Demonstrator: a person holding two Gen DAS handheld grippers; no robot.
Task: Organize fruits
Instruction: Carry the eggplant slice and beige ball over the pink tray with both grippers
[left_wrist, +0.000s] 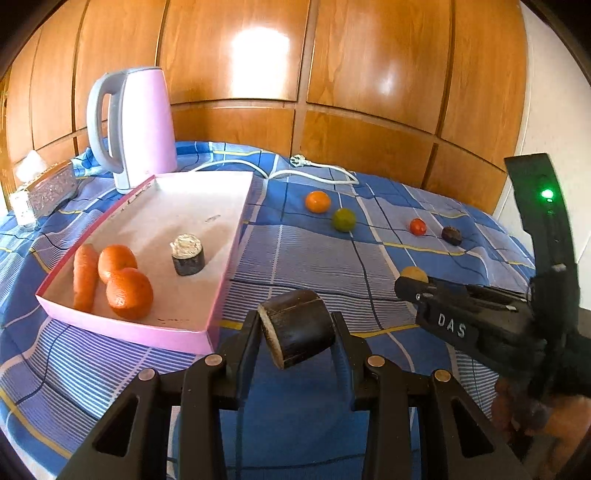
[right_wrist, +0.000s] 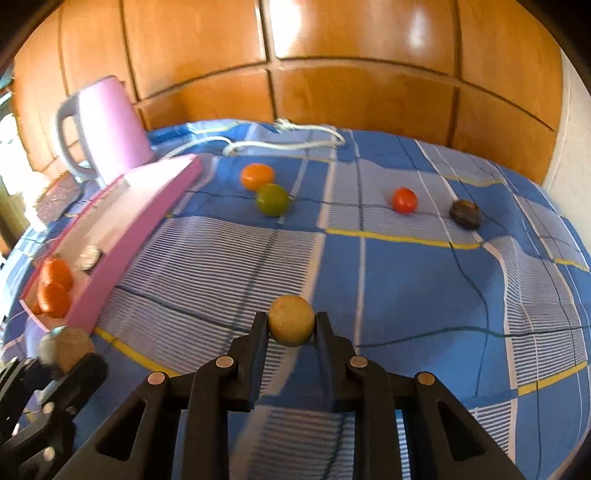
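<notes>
My left gripper (left_wrist: 295, 322) is shut on a dark, cut cylinder of vegetable (left_wrist: 301, 334), held above the cloth just right of the pink tray's near corner. The pink tray (left_wrist: 229, 258) holds a carrot (left_wrist: 85, 277), two oranges (left_wrist: 129, 293) and a foil-topped dark piece (left_wrist: 187, 254). My right gripper (right_wrist: 291, 326) is shut on a small tan round fruit (right_wrist: 291, 320), lifted a little off the cloth. Loose on the cloth beyond lie an orange (right_wrist: 256, 176), a green citrus (right_wrist: 272, 199), a red tomato (right_wrist: 404, 200) and a dark brown fruit (right_wrist: 465, 214).
A pink kettle (left_wrist: 140, 125) stands behind the tray, its white cord (left_wrist: 321, 171) trailing along the back of the blue checked cloth (left_wrist: 314, 258). A glittery box (left_wrist: 50, 192) sits at the far left. Wooden panels (left_wrist: 369, 74) close off the back.
</notes>
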